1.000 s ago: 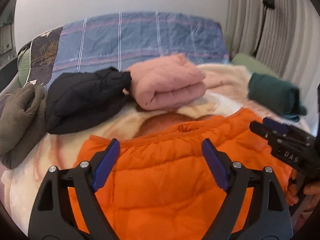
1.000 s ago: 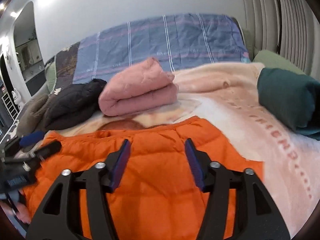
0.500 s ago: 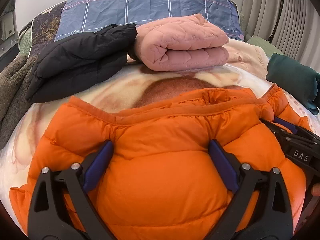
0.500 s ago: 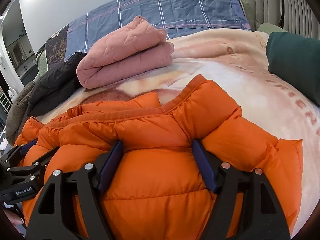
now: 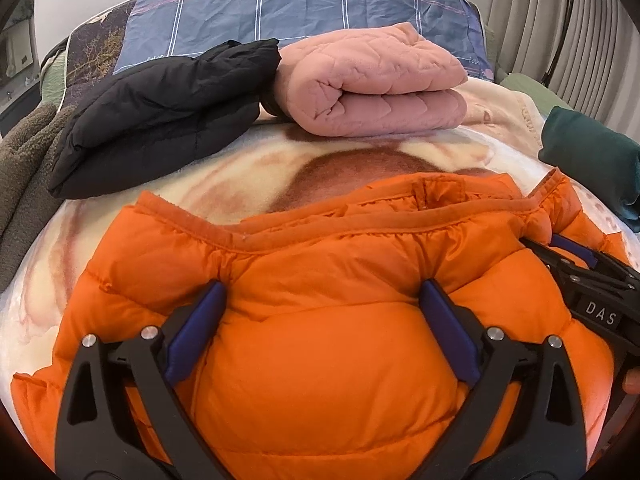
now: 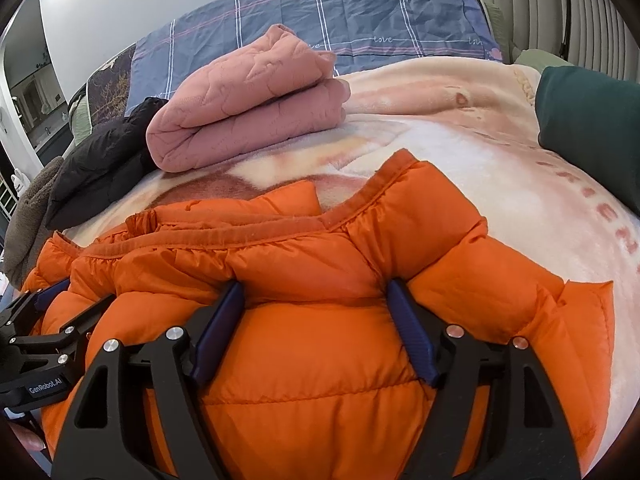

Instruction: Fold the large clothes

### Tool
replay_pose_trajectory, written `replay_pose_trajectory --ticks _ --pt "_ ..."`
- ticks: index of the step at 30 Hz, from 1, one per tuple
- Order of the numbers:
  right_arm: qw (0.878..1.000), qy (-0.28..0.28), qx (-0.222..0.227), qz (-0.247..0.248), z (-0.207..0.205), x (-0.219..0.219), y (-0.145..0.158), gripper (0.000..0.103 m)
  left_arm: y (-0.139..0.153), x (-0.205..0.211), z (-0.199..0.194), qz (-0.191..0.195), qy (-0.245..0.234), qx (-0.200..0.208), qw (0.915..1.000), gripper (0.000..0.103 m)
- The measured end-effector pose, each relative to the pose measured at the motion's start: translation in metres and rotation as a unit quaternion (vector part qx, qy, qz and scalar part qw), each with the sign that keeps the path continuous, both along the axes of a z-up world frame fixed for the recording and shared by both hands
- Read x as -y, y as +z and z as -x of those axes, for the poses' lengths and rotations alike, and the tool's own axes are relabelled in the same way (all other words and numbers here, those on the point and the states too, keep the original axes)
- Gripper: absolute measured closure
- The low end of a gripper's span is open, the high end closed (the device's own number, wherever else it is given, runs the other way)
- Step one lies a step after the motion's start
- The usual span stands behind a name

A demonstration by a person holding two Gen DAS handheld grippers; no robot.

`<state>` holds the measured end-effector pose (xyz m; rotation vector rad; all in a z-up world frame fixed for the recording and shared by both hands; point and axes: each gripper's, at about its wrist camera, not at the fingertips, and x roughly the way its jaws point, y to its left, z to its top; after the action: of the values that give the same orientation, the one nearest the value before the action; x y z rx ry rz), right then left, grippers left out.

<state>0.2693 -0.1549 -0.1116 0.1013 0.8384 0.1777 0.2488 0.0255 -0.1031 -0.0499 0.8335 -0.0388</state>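
An orange puffer jacket [image 5: 320, 264] lies folded on the cream blanket [image 5: 120, 196], its hem edge toward the far side. My left gripper [image 5: 322, 300] is open and pressed down into the jacket, with padding bulging between its blue pads [image 5: 200, 320]. My right gripper [image 6: 316, 300] is open too and pressed into the same jacket [image 6: 304, 248] further right. The right gripper shows at the right edge of the left wrist view [image 5: 576, 264]. The left gripper shows at the left edge of the right wrist view [image 6: 52, 320].
A folded pink quilted garment [image 5: 376, 88] and a folded black jacket [image 5: 160, 108] lie beyond the orange one. A grey-brown fleece [image 5: 20, 168] lies at far left, a dark green garment [image 5: 588, 160] at right. A blue plaid pillow [image 5: 304, 12] stands behind, curtains [image 5: 560, 24] at right.
Both grippers moved forward and down onto the orange jacket, which has been folded over into a thicker bundle. Since half a second ago they have sunk slightly deeper.
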Motion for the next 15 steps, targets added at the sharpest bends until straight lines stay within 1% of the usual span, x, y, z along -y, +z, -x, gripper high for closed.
replay_pose_trajectory --ticks 4,6,8,9,11,13,15 --pt "1.0 0.0 0.002 0.011 0.003 -0.002 0.004 0.028 0.005 0.003 0.004 -0.018 0.004 0.004 0.9998 0.004" --pt "1.0 -0.003 0.0 0.026 0.011 -0.003 0.014 0.028 0.011 0.001 0.01 -0.017 0.004 0.002 0.9998 0.005" --pt "1.0 -0.004 0.012 0.019 0.03 -0.001 0.029 0.026 0.022 -0.001 0.025 -0.007 0.0 0.007 1.0 0.006" --pt "1.0 -0.002 0.016 0.012 0.037 0.0 0.034 0.026 0.032 -0.003 0.039 0.01 -0.015 0.018 0.9997 0.006" --pt "1.0 0.005 0.018 -0.008 0.052 0.001 0.042 0.025 0.045 -0.002 0.058 0.018 -0.026 0.034 0.9989 0.006" --pt "1.0 0.01 0.019 -0.016 0.066 0.001 0.044 0.023 0.051 0.003 0.072 0.011 -0.036 0.043 0.9984 0.005" --pt "1.0 0.005 0.023 0.007 0.072 -0.003 0.031 0.019 0.044 0.012 0.08 -0.021 -0.045 0.039 0.998 0.005"
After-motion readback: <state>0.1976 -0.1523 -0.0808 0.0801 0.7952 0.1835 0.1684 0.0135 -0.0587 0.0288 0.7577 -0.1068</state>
